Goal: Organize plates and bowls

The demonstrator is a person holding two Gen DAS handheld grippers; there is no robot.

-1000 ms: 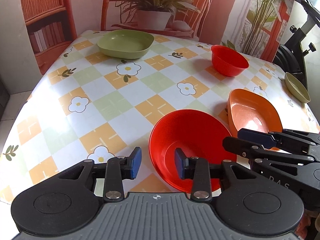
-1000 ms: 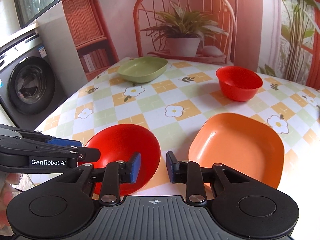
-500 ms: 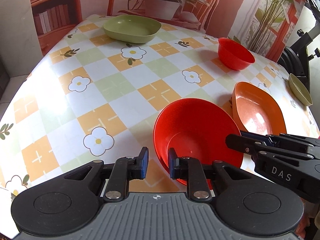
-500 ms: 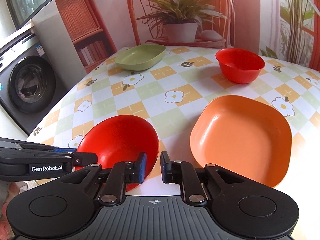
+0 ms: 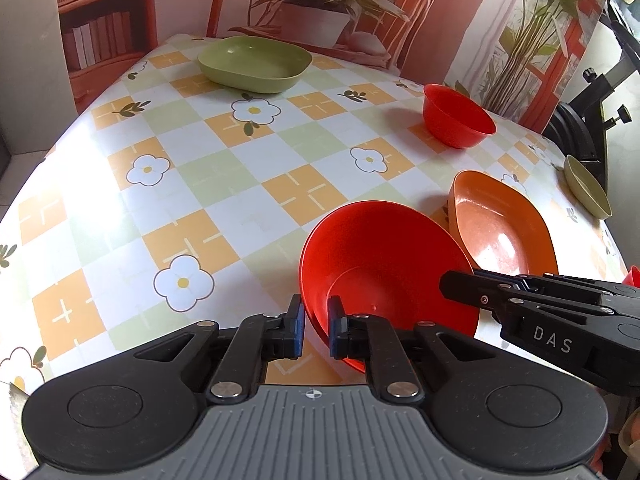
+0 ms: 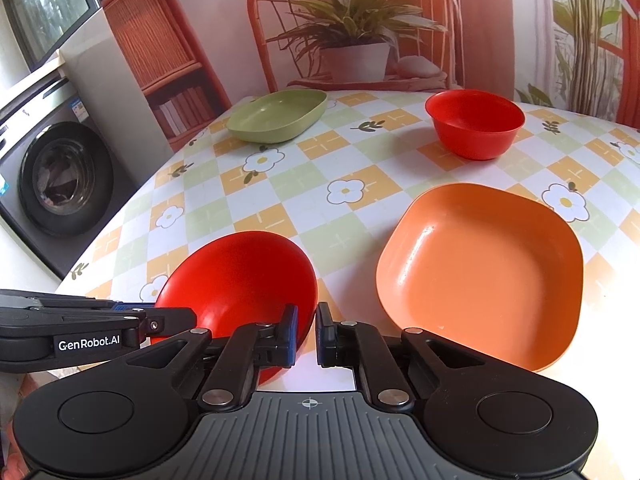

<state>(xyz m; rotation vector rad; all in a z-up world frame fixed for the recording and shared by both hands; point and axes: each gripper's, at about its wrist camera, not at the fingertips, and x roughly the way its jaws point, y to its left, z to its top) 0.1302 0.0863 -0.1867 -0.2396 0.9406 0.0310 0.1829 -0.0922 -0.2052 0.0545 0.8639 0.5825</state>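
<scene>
Left claw (image 5: 316,330) is being pinched onto the near rim of the red bowl (image 5: 384,268), with one pad inside and one outside the wall; the bowl is sitting tilted at the near edge of the worktop (image 5: 208,184), just beside the orange plate (image 5: 500,228). Right claw (image 6: 306,334) is being held nearly clenched at the bowl's right rim, but whether the rim is actually being gripped cannot be told, since a sliver of gap is showing between the pads. The bowl is being judged light, stiff and glossy, probably plastic, so slipping is more likely than breaking; the thin rim is being taken as the natural hold. A second red bowl (image 6: 474,122) and a green plate (image 6: 280,114) are standing well apart at the far side. Another green dish (image 5: 586,192) is being cut off at the edge, and the bowl's underside is being hidden.
</scene>
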